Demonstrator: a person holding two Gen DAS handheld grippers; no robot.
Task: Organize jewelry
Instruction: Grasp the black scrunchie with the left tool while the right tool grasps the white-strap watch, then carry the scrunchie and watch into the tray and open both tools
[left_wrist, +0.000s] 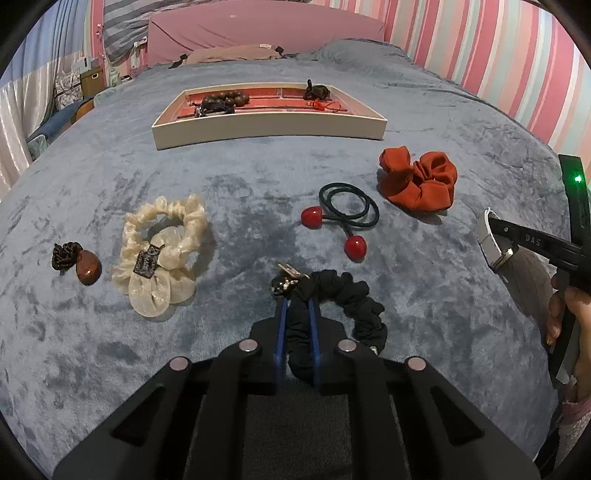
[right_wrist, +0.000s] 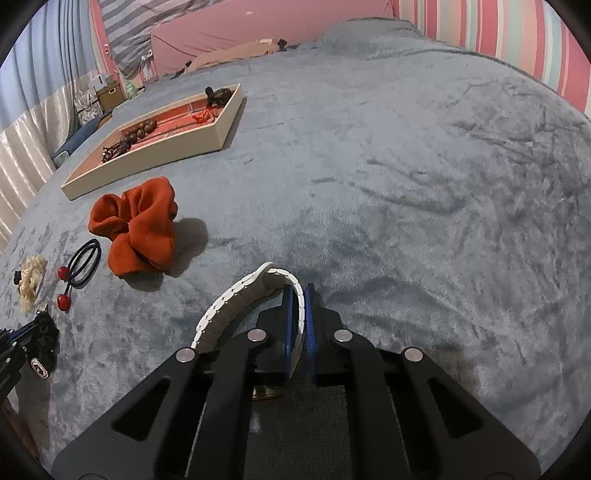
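Note:
On a grey-blue blanket, my left gripper (left_wrist: 297, 301) is shut on a black scrunchie (left_wrist: 354, 306) with a metal charm. My right gripper (right_wrist: 300, 290) is shut on a white watch band (right_wrist: 236, 302); the same band (left_wrist: 491, 240) shows at the right edge of the left wrist view. A cream jewelry tray (left_wrist: 266, 127) with a red lining lies farther back and holds dark beads and small pieces. Loose on the blanket lie an orange scrunchie (left_wrist: 419, 179), a black hair tie with red balls (left_wrist: 347, 214), a cream scrunchie (left_wrist: 162, 251) and a brown pendant tie (left_wrist: 79, 262).
A pink headboard (left_wrist: 266, 26) and striped wall close the far side. Boxes and curtains stand off the bed at the left (left_wrist: 88, 77). A hand (left_wrist: 569, 317) holds the right gripper's handle at the right edge of the left wrist view.

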